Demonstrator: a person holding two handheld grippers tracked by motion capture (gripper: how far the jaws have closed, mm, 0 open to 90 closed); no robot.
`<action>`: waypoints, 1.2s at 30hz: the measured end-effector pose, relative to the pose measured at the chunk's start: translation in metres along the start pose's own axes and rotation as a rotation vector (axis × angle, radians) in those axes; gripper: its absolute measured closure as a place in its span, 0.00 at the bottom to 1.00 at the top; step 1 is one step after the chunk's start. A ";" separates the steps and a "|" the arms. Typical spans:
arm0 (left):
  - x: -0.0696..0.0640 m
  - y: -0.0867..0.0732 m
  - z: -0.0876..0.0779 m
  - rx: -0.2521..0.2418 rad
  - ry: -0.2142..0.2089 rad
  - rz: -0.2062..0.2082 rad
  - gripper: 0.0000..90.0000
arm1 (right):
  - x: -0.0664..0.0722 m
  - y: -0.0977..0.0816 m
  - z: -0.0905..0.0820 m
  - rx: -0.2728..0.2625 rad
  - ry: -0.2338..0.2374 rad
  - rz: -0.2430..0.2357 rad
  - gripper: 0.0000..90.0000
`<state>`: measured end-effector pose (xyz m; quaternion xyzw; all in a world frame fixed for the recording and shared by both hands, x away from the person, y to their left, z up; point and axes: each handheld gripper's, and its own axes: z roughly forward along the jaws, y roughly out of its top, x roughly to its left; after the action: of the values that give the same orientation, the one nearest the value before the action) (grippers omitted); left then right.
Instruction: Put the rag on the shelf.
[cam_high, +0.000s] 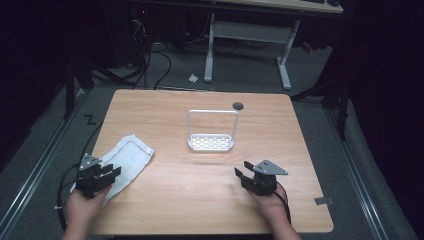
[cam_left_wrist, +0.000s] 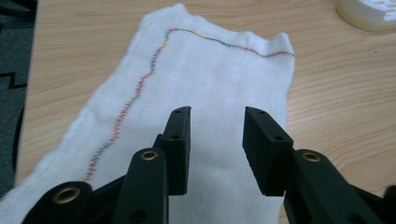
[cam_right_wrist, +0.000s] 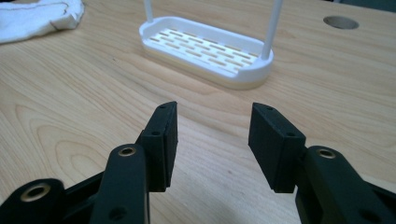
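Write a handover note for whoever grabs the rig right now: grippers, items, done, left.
Left hand-held gripper: open, jaws apart over the near end of the white woven cloth with multicoloured stitching, holding nothing.
Right hand-held gripper: open, empty, over bare wood, aimed toward the white slotted plastic rack with a tall loop handle.
The cloth lies flat at the left edge of the light wooden table; the rack stands upright near the table's middle, apart from the cloth.
Done: nothing visibly handled yet.
Left: probably grip the cloth with the left gripper; what it has to do with the rack cannot be told.
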<state>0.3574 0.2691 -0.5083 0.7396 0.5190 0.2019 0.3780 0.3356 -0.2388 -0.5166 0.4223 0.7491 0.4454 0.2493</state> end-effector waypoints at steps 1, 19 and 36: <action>-0.002 0.000 0.003 0.010 -0.008 0.003 0.75 | -0.001 -0.001 0.000 0.003 0.001 0.006 0.59; -0.014 -0.010 0.017 0.145 -0.021 0.089 1.00 | 0.006 -0.002 0.006 0.021 0.046 0.036 0.59; -0.126 -0.003 0.035 0.222 -0.314 0.301 1.00 | 0.004 -0.003 0.008 0.029 0.057 0.046 0.59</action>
<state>0.3318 0.1413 -0.5216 0.8680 0.3567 0.0803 0.3361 0.3384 -0.2328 -0.5233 0.4303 0.7522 0.4521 0.2115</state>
